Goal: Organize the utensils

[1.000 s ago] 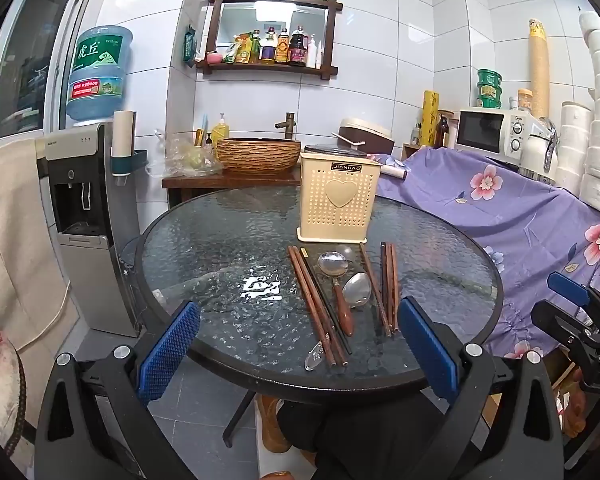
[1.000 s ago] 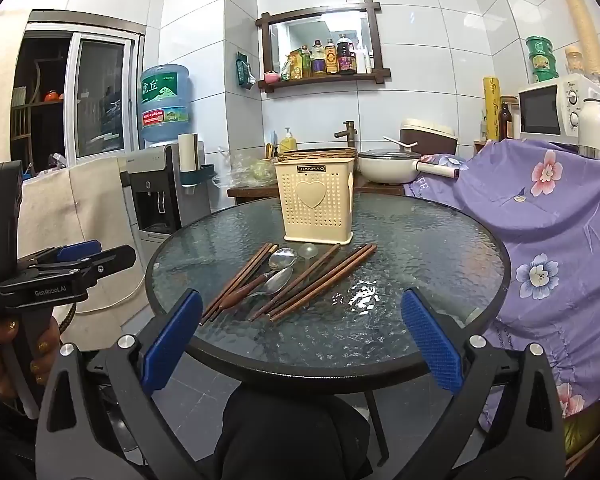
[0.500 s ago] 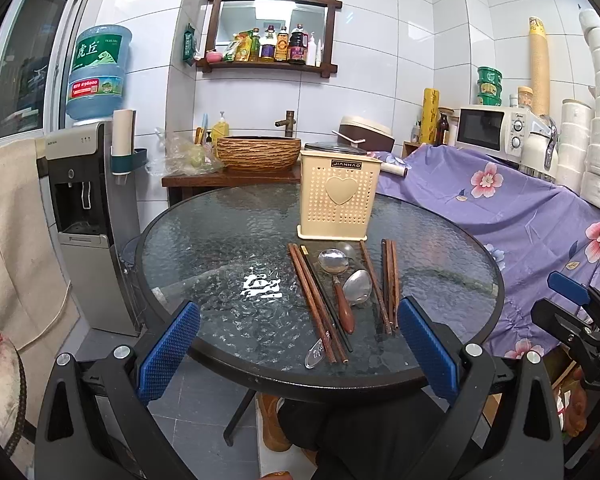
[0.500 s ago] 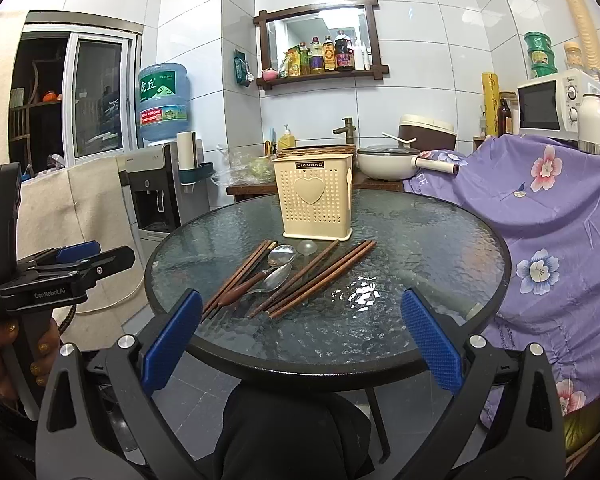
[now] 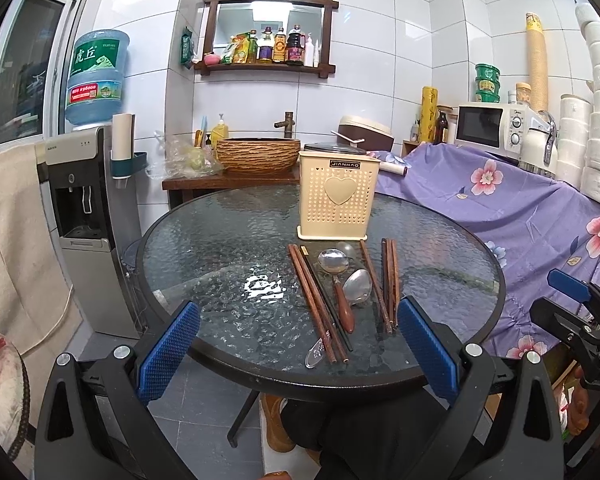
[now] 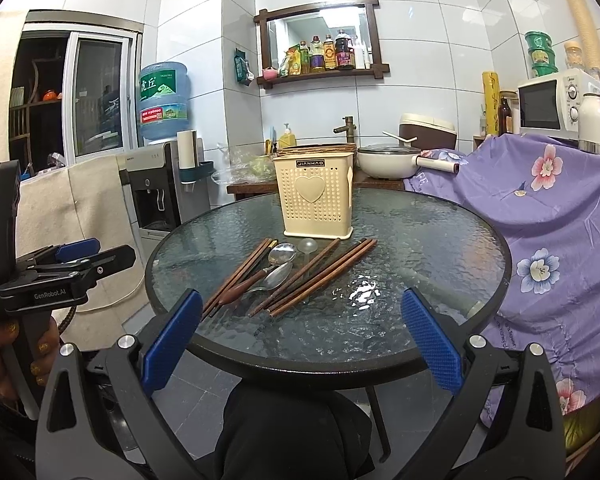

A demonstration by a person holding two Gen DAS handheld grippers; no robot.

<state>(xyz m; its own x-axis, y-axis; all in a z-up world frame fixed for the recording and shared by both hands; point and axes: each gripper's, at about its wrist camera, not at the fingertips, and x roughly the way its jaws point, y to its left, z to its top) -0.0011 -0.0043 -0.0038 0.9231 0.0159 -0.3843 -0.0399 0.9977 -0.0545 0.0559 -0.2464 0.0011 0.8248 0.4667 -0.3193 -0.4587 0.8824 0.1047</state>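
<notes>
Round glass table (image 5: 204, 248) with the utensils laid out for sorting. A cream perforated holder (image 5: 337, 195) stands upright toward the far edge. In front of it, running from the holder toward the near edge, lie several wooden chopsticks (image 5: 316, 302), a wooden-handled spoon (image 5: 337, 280), a metal spoon (image 5: 358, 287), a further group of chopsticks (image 5: 390, 282), and a clear plastic spoon (image 5: 315, 352) partly under the left chopsticks. Left gripper (image 5: 296, 344) and right gripper (image 6: 300, 338) both hover off the near edge, jaws spread wide, holding nothing. No utensil is in the holder as far as can be seen; the step in hand is judged to be the first pick. Good practice: approach one piece at a time, close across the handle near its near end, lift clear of overlapping neighbours, then tip it upright over the holder's open top.
</notes>
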